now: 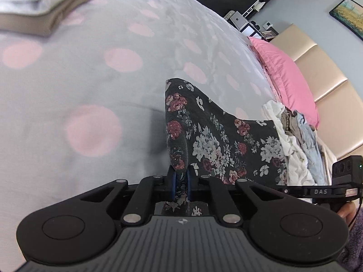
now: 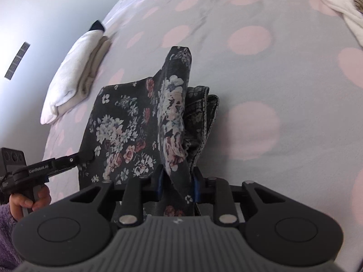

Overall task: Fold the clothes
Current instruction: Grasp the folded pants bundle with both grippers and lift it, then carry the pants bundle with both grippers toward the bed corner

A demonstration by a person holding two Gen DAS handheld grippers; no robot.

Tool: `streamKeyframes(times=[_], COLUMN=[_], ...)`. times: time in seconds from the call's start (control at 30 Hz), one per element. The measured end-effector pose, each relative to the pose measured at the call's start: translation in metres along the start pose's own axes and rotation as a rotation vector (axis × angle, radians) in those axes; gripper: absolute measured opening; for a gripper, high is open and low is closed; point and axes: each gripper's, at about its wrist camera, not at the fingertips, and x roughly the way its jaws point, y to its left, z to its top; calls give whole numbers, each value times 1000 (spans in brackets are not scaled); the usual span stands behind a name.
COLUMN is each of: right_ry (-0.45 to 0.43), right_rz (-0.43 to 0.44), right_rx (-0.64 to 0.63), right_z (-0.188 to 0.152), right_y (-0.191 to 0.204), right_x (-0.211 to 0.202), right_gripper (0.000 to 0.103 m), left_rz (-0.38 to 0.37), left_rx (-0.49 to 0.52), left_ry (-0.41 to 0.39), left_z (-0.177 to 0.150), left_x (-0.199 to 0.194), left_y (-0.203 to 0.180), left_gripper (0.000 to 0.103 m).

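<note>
Two hand-held grippers lifted a dark floral garment (image 1: 217, 136) off a bed covered in a grey spread with pink dots (image 1: 90, 79). The left gripper (image 1: 180, 182) had its blue pads pinched almost together on a thin edge of the fabric, which rose in a peak ahead of the fingers and draped away to the right. The right gripper (image 2: 177, 181) was clamped on a thicker, bunched fold of the same garment (image 2: 127, 124), its jaws held narrowly apart by the cloth between them; a hemmed layer of the fabric hung just beside the raised fold. Part of the garment lay below on the bedspread (image 2: 272, 68) between the two tools.

In the right wrist view, a hand (image 2: 29, 201) in a fuzzy purple sleeve (image 2: 6, 238) gripped the handle of the left tool at the lower left. A folded stack of white and beige clothes (image 1: 40, 4) sat well apart at the far side of the bed, while a loose heap of white and pale clothes (image 1: 295, 140) lay near a pink pillow (image 1: 285, 74) and a padded cream headboard (image 1: 329, 86)
</note>
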Motion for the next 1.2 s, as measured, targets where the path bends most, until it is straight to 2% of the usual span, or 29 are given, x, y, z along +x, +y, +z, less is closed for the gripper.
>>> streamKeyframes(times=[0.27, 0.43, 0.73, 0.9, 1.2], right_ry=[-21, -1, 76, 130, 162], right_rz=[109, 167, 271, 306, 316], right_rx=[-18, -42, -88, -121, -99], right_z=[-6, 1, 11, 9, 2], right_y=[92, 163, 310, 387, 482], right_x=[26, 64, 164, 229, 324], right_gripper=[26, 26, 26, 26, 26], left_rz=[71, 126, 263, 326, 416], left_rx=[-26, -57, -142, -243, -307], left_ry=[-102, -152, -239, -292, -347], left_z=[20, 36, 57, 62, 80], left_x=[-81, -140, -237, -279, -322], left_y=[46, 92, 202, 267, 364], left_gripper=[7, 6, 6, 7, 7])
